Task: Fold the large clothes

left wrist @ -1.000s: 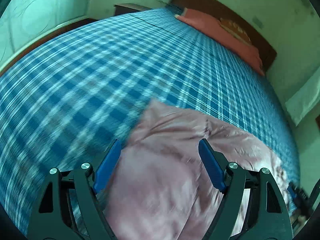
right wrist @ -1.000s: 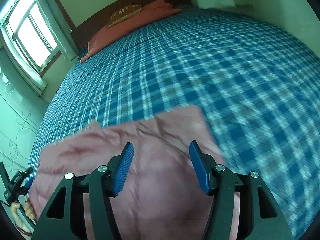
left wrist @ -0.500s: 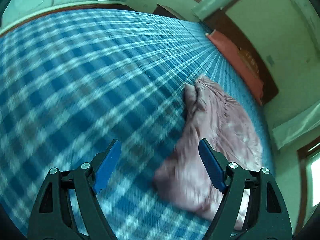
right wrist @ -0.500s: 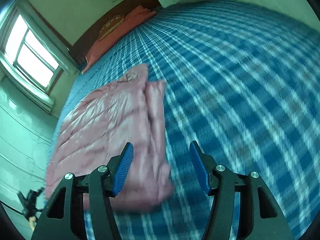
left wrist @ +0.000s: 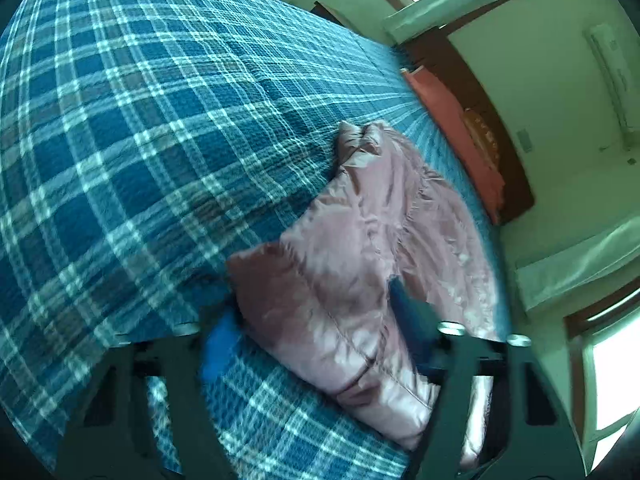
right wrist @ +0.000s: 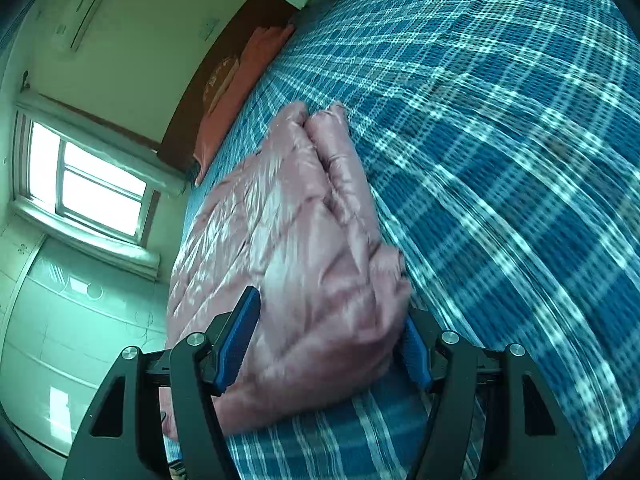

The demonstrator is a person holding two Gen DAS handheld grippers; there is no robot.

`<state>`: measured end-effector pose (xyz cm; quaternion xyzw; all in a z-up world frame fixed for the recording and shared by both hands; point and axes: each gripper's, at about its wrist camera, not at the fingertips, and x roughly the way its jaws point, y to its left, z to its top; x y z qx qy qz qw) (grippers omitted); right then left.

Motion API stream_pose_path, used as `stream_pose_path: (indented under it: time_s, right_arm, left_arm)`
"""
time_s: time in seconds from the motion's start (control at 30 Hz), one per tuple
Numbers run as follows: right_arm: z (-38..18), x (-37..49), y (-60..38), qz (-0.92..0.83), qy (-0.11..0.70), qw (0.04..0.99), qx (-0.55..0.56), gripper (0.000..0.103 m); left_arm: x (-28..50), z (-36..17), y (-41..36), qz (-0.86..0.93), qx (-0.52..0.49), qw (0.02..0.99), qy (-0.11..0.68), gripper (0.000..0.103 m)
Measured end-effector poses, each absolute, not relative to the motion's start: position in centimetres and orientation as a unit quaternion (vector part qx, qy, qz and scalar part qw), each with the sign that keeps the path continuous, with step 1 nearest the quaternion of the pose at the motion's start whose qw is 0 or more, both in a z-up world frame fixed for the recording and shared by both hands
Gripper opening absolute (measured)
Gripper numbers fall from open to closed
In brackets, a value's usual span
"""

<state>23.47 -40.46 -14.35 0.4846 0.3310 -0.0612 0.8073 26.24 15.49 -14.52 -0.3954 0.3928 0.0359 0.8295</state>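
Pink jacket [right wrist: 304,240] — (shiny) — between grippers

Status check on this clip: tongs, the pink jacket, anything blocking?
Left tongs open, straddling the jacket's near end. Right tongs open, straddling its other end. Pink jacket bunched on plaid bedspread. Nothing in the way.

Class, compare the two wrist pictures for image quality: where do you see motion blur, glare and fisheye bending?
Left wrist view: the left gripper is smeared by motion blur, the window is blown out, and the plaid bedspread bulges from fisheye bending. Right wrist view: the bedspread streaks with blur, the pink jacket shows shiny glare, and the right gripper stays sharp.
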Motion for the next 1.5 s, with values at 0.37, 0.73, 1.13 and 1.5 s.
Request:
stream_pose_path:
  time_s: [0.37,0.73,1.13,1.5]
  right_arm:
    - [-13.6,21.9,-39.8,-0.027,0.308,0.814,0.492,0.015]
    - [-13.8,14.0,-39.6,-0.015,0.323,0.805,0.497,0.015]
    - [-13.8,10.0,-39.3,-0.008,0.337,0.800,0.496,0.015]
    - [-13.9,8.6,-42.4,-0.032,0.314,0.797,0.515,0.061]
  left_arm:
    - [26.0,-13.2,15.4,0.021,-0.386,0.842,0.377,0.012]
    - [17.1,-12.7,17.6,0.008,-0.376,0.843,0.385,0.011]
    - [8.3,-13.3,19.5,0.007,-0.370,0.837,0.402,0.011]
    - [6.4,-14.1,22.3,0.018,-0.399,0.832,0.385,0.068]
